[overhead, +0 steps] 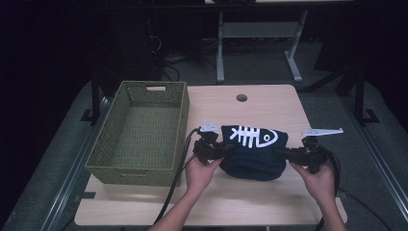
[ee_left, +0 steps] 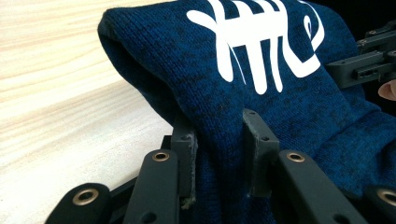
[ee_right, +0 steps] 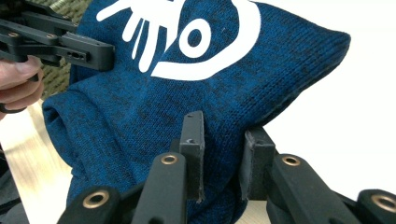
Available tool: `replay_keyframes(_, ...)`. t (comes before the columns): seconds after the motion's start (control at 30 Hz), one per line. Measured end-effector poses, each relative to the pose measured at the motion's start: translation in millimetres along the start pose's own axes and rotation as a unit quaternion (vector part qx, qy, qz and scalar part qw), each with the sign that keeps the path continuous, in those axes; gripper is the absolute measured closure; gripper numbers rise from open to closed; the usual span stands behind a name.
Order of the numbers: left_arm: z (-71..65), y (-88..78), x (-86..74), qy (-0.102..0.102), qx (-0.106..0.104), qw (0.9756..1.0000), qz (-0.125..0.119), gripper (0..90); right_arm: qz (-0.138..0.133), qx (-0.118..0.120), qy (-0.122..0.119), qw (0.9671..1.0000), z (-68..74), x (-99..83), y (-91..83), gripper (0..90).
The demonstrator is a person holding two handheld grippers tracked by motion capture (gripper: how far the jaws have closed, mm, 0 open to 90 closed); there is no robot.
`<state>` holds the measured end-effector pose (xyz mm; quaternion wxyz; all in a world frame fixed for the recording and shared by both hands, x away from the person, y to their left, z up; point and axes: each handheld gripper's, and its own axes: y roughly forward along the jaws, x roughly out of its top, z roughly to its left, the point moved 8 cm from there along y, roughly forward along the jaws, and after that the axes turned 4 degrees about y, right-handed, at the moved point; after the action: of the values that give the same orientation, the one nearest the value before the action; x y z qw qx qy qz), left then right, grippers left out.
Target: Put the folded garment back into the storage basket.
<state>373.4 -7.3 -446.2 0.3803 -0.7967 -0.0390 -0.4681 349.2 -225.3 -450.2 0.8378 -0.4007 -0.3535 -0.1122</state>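
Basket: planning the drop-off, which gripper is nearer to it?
Left. The left gripper grips the garment just right of the basket; the right gripper holds its far side.

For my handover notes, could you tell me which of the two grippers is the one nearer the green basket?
The left gripper: it grips the blue sweater's edge on the basket side, while the right gripper holds the far edge.

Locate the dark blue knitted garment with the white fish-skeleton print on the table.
In the high view, the dark blue knitted garment with the white fish-skeleton print sits mid-table, right of the green woven basket, pinched between the left gripper and right gripper.
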Motion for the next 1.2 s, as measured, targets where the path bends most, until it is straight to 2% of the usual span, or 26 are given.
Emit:
replay_keyframes(0.5,-0.1,-14.8,6.9,0.004,-0.007,0.9999,-0.008,69.6,-0.010,0.018,0.002,0.9998,9.0,9.2,-5.2,74.1)
replay_keyframes(0.8,3.2,-28.1,11.9,0.004,-0.013,0.9999,-0.007,69.6,-0.014,0.028,-0.004,0.9995,22.5,17.4,-7.3,74.1)
replay_keyframes(1.2,10.4,-45.1,19.9,-0.001,-0.012,0.9997,-0.019,69.7,-0.019,0.039,-0.013,0.9990,38.9,32.6,-6.4,74.1)
